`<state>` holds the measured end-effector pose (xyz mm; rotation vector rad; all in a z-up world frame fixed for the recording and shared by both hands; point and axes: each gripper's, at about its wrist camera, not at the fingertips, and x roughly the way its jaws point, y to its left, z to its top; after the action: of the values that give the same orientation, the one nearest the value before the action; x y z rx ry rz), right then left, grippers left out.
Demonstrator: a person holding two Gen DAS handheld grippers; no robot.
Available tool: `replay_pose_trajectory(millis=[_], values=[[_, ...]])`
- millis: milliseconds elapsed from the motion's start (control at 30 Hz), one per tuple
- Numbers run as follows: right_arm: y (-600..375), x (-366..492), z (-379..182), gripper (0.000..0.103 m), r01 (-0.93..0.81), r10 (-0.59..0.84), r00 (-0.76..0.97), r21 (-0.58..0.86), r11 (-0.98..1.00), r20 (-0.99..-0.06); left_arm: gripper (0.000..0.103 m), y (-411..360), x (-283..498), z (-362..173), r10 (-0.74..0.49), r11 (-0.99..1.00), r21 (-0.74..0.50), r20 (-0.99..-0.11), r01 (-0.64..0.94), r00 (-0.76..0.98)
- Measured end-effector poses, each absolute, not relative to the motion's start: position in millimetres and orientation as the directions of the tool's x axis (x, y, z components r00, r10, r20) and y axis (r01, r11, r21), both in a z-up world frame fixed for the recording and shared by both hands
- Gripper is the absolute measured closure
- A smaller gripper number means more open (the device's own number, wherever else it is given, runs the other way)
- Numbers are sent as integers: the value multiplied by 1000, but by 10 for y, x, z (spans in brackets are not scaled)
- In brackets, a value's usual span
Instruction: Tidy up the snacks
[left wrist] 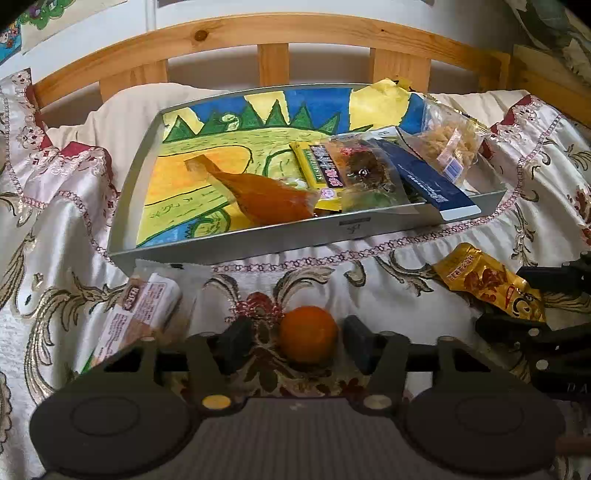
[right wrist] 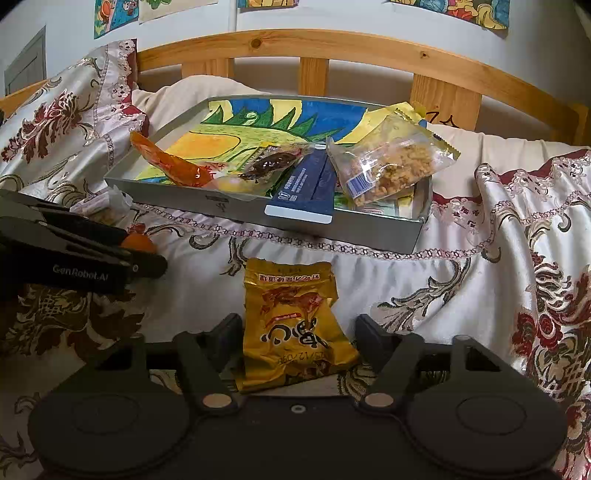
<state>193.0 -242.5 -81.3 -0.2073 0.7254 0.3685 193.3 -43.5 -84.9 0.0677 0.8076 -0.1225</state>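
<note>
Snacks: round smooth orange [left wrist: 308, 334], crinkled gold foil packet [right wrist: 295, 325].

Embroidered satin bedspread [left wrist: 424, 266], cream with red-and-gold floral pattern, covers whole bed surface, bunched in folds at 9 and 3 o'clock. Plain cream pillow [right wrist: 192, 92] at 11 o'clock, against wooden slatted headboard [right wrist: 314, 48] spanning 10 to 2 o'clock. Children's drawings [right wrist: 116, 14] taped on white wall at 12 o'clock.
</note>
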Motion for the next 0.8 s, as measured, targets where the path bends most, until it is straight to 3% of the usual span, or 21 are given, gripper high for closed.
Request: replay_pose_trajectory(millis=[200, 500, 800], values=[[-2415, 1899, -809, 40, -408, 257, 684, -66, 911, -682, 67, -500, 1897, -828, -79, 982, 59, -735, 179, 674], [-2393, 1839, -789, 42, -416, 258, 691, -79, 906, -676, 68, -471, 1830, -784, -98, 984, 25, -748, 175, 656], [-2253, 1598, -691, 43, -460, 249, 728, -186, 868, -639, 68, -454, 1627, -619, -127, 987, -31, -743, 157, 657]])
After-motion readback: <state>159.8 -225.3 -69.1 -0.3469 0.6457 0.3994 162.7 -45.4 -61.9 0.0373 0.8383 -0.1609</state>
